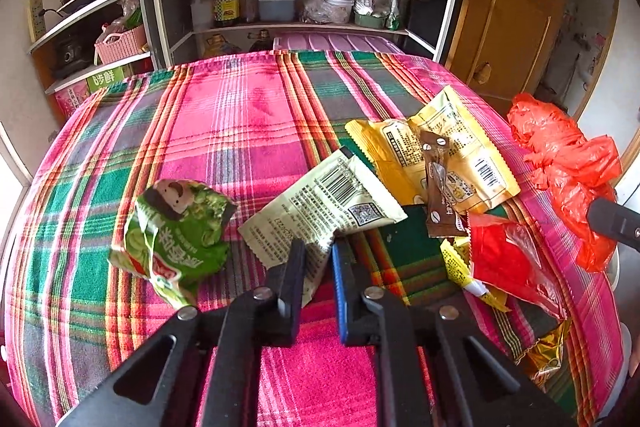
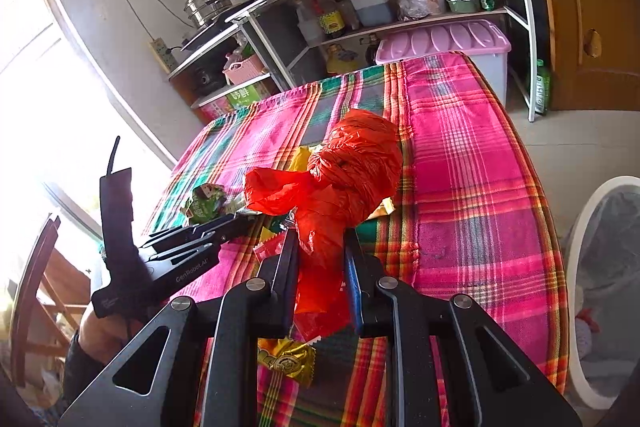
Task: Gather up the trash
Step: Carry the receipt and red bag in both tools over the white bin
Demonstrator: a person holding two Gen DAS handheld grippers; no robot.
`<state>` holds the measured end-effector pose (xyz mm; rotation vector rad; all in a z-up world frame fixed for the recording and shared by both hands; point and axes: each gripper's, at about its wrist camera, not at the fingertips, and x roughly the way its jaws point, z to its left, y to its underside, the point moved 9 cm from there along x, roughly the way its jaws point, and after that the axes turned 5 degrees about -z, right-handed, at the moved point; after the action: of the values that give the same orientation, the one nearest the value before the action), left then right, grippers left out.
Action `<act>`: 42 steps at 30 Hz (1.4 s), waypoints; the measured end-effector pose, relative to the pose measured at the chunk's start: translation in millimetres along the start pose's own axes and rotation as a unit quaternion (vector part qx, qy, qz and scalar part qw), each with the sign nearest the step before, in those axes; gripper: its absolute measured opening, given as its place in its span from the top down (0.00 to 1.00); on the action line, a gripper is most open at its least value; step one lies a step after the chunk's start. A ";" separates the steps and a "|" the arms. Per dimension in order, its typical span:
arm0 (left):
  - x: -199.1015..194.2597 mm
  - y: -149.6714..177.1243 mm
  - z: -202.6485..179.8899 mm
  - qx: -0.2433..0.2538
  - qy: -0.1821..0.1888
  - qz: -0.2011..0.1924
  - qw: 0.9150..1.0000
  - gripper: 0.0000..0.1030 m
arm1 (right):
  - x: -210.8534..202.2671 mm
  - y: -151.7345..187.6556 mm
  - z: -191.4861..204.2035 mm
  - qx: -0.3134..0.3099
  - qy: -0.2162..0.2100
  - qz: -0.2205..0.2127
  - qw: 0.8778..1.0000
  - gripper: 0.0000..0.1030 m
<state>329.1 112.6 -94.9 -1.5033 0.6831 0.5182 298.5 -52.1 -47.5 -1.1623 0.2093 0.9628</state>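
Left gripper (image 1: 319, 249): jaws nearly closed, only a narrow gap, with the near corner of the pale green wrapper (image 1: 324, 207) pinched between the 2 fingers. Wrapper lies printed side up, barcode visible, and fans away from the fingertips over the plaid tablecloth (image 1: 248, 115). Seen from the right wrist camera, this gripper reaches in low from the left, nearly level with the table, gripped from below by the person's hand (image 2: 100, 331).

Right gripper (image 2: 320, 243): jaws narrowed onto a red plastic bag (image 2: 352, 163), the loose tail of the bag clamped between the fingers. The bunched, knotted bulk of the bag stands ahead of and above the fingertips, lifted off the cloth. In the left wrist view the same bag hangs at the right edge of the table, with a dark part of this gripper just beside it.

Remaining trash on the cloth:
- crumpled green snack bag (image 1: 176, 231), left of the left gripper, apart from it
- 2 yellow packets (image 1: 436, 151) with a brown sachet (image 1: 440, 187) lying across them, beyond and right of the fingers
- red wrapper (image 1: 504, 255), near right
- gold foil wrapper (image 2: 286, 359), directly under the right gripper

White-rimmed bin (image 2: 592, 291) stands on the floor right of the table
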 end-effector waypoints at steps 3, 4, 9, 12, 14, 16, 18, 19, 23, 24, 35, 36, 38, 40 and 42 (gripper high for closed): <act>-8.5 -3.3 1.3 -0.005 -0.009 -0.018 1.000 0.93 | -4.1 0.7 -1.4 0.000 0.000 -0.002 1.000 0.79; -11.4 -3.8 2.6 -0.013 -0.006 -0.023 1.000 0.93 | -6.0 1.0 -1.6 0.000 0.000 -0.003 1.000 0.79; -35.9 -6.7 1.3 -0.039 0.006 -0.061 0.997 0.93 | -15.4 1.4 -3.2 -0.003 0.002 -0.011 1.000 0.79; -51.1 -8.2 -1.3 -0.048 0.015 -0.078 0.996 0.93 | -22.0 3.9 -6.3 -0.002 0.002 -0.015 1.000 0.79; -61.2 -8.7 -7.4 -0.053 0.024 -0.088 0.994 0.93 | -26.4 5.6 -8.6 -0.003 0.004 -0.018 1.000 0.79; -70.3 -9.6 -15.3 -0.056 0.036 -0.096 0.993 0.93 | -31.4 7.6 -12.2 -0.002 0.007 -0.021 1.000 0.79; -78.9 -11.2 -26.8 -0.055 0.048 -0.104 0.992 0.93 | -35.9 9.2 -14.9 0.001 0.010 -0.023 1.000 0.79; -82.2 -11.9 -32.4 -0.053 0.054 -0.106 0.991 0.93 | -38.7 10.0 -17.4 0.003 0.012 -0.025 1.000 0.79; -88.8 -16.4 -64.1 -0.045 0.083 -0.112 0.989 0.93 | -52.1 11.3 -31.5 0.010 0.021 -0.032 0.999 0.79; -88.9 -17.2 -71.3 -0.042 0.088 -0.113 0.989 0.93 | -56.2 11.0 -35.6 0.012 0.024 -0.034 0.999 0.79; -80.0 -24.4 -161.2 -0.011 0.143 -0.099 0.985 0.93 | -101.9 13.8 -96.9 0.047 0.072 -0.063 0.994 0.79; -78.5 -25.4 -169.6 -0.008 0.147 -0.097 0.984 0.93 | -105.8 14.4 -103.6 0.052 0.077 -0.065 0.994 0.79; -74.9 -26.8 -187.7 -0.002 0.157 -0.093 0.983 0.93 | -113.9 16.7 -118.1 0.060 0.090 -0.070 0.992 0.79; -70.7 -25.4 -208.1 0.005 0.167 -0.087 0.982 0.93 | -122.4 18.8 -133.3 0.066 0.102 -0.074 0.990 0.79; -66.3 -24.0 -226.4 0.014 0.175 -0.082 0.981 0.93 | -130.9 22.3 -146.8 0.076 0.111 -0.077 0.988 0.79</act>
<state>278.3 -106.3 -19.3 -1.6252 0.8253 0.1170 250.8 -244.3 -47.4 -1.1271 0.3589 0.6690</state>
